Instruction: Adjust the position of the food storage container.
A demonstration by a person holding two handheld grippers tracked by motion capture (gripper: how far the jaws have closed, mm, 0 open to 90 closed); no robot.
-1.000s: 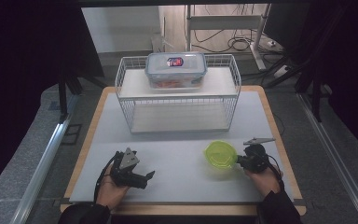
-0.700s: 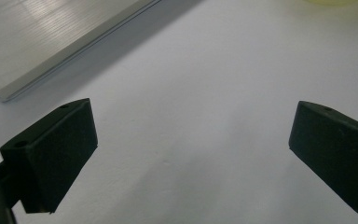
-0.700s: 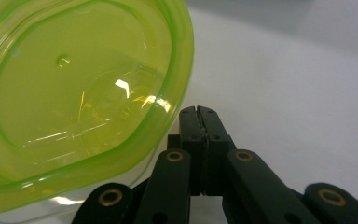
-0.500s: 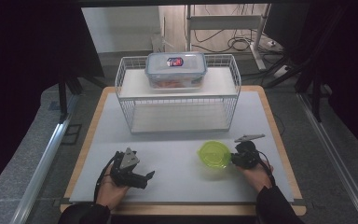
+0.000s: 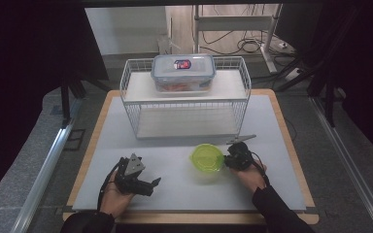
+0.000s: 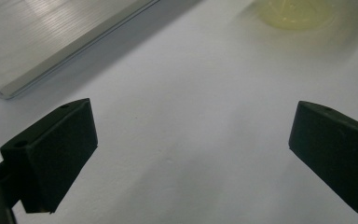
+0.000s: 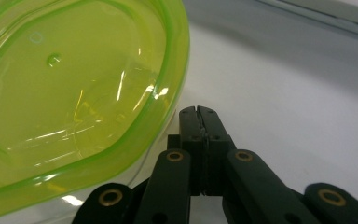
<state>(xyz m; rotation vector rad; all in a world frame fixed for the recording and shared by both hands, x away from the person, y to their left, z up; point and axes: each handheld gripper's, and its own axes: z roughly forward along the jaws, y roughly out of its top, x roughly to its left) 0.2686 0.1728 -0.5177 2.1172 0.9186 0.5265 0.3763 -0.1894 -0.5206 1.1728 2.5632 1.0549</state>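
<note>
A: Where is the green container point(image 5: 207, 158) seen?
B: On the white tabletop point(image 5: 175, 194), right of the middle and nearer the front edge than the back. It is set just in front of the wire rack point(image 5: 187, 104). In the right gripper view the container point(image 7: 74, 93) is seen upright, translucent, with a bright green rim.

A: Right gripper point(image 5: 229, 160)?
B: Jaws pressed together, nothing pinched between them. In its own view the right gripper point(image 7: 199, 114) is seen just beside the container's rim, by the wall; contact cannot be told. The right hand point(image 5: 248, 175) is placed toward the front right corner.

A: Left gripper point(image 5: 153, 184)?
B: Jaws held wide apart over bare tabletop, nothing between them. In the left gripper view the gap of the left gripper point(image 6: 191, 154) is pointed across the tabletop, with the container point(image 6: 293, 11) blurred far off at the top. The left hand point(image 5: 119, 196) is rested near the front edge, left of the middle, well apart from the container.

A: Other items?
B: A clear lidded box point(image 5: 183, 73) is set on the rack's top shelf, toward the back edge. The rack's lower shelf is seen bare.
</note>
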